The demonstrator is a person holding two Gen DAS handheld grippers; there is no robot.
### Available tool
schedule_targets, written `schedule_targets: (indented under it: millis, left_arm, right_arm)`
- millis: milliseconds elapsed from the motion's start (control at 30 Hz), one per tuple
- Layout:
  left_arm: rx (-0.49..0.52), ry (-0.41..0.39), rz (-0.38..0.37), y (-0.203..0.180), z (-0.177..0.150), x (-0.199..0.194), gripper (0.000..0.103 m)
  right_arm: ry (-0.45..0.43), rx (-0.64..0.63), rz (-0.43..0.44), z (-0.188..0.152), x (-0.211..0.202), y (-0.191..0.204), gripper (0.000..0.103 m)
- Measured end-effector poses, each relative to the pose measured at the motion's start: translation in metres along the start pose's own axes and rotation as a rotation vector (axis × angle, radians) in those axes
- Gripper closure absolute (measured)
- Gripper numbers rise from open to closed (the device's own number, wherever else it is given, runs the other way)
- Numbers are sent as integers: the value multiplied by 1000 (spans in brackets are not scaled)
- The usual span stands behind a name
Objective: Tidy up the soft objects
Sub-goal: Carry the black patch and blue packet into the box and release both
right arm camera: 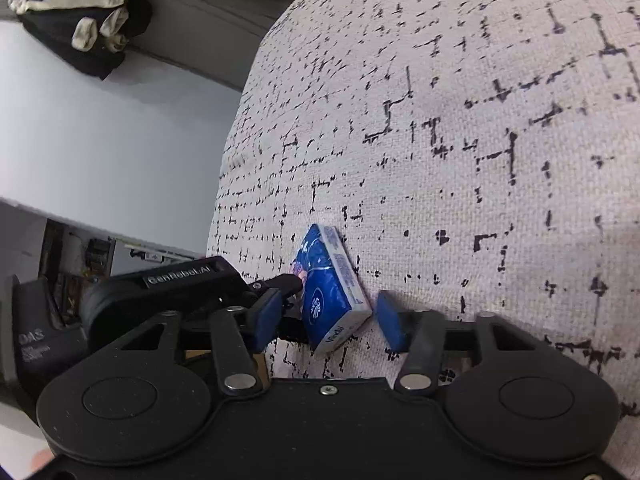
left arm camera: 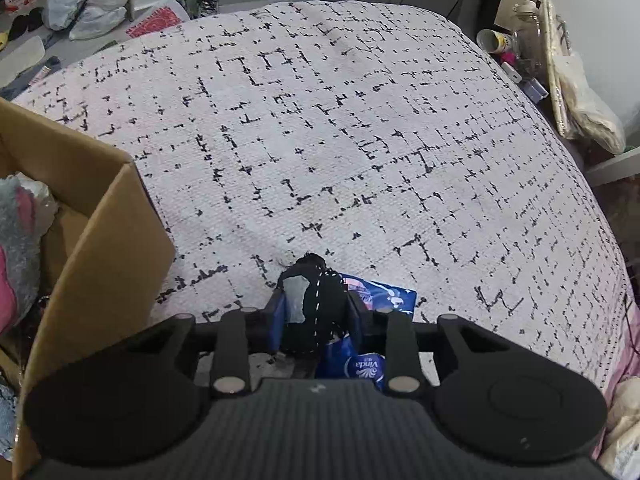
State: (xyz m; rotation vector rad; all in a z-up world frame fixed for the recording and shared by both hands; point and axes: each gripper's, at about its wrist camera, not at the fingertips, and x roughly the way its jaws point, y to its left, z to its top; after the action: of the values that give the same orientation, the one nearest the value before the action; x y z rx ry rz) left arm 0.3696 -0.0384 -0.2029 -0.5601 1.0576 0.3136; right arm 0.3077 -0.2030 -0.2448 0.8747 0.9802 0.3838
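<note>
My left gripper (left arm camera: 316,308) is shut on a black fabric piece with white stitching (left arm camera: 320,308), held just above the patterned bed cover (left arm camera: 340,140). A blue Vinda tissue pack (left arm camera: 372,320) lies on the cover right under and behind that gripper. In the right wrist view the same tissue pack (right arm camera: 330,288) lies between the blue pads of my open right gripper (right arm camera: 328,316), which touches nothing. The left gripper's body (right arm camera: 180,284) shows at the left of that view, its tip against the pack.
An open cardboard box (left arm camera: 92,216) stands at the left of the bed, with grey and pink soft items (left arm camera: 16,232) inside. Bags and clutter (left arm camera: 88,0) lie on the floor beyond. A cup and bottles (left arm camera: 504,44) stand at the right bedside. Dark clothes (right arm camera: 80,20) are piled far left.
</note>
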Motion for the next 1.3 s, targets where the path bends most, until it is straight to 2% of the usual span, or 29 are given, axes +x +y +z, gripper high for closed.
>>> schedule_targets:
  millis: [100,167,267,400,667,967,1300]
  left_arm:
    - [15,9,-27,0,-1,-1,74]
    - [21,10,-45,0,-2,-4,74]
    - [10,15,-77,4,-2,-9,74]
    - [-1,14,-110,8,0,-20,75]
    - [45,-78,-166,17,8,-73,74]
    - [57,-158,-155,52,13,-123,74]
    - [21,-195,-135,98,15,-157,74]
  right_arm:
    - [3,-3,-21,-1,2,-4,80]
    - [7,9,-14,0,-1,-6,81]
    - [-6,-42,-28,-3,-7,2,84]
    - [-47,-87,-33,-2,-19,11,85]
    - [-87,-114,18,-1,-47,31,85]
    - [-82,-177,94,-13,-61,65,85]
    - [-43,-245,159,-36,-64,97,85]
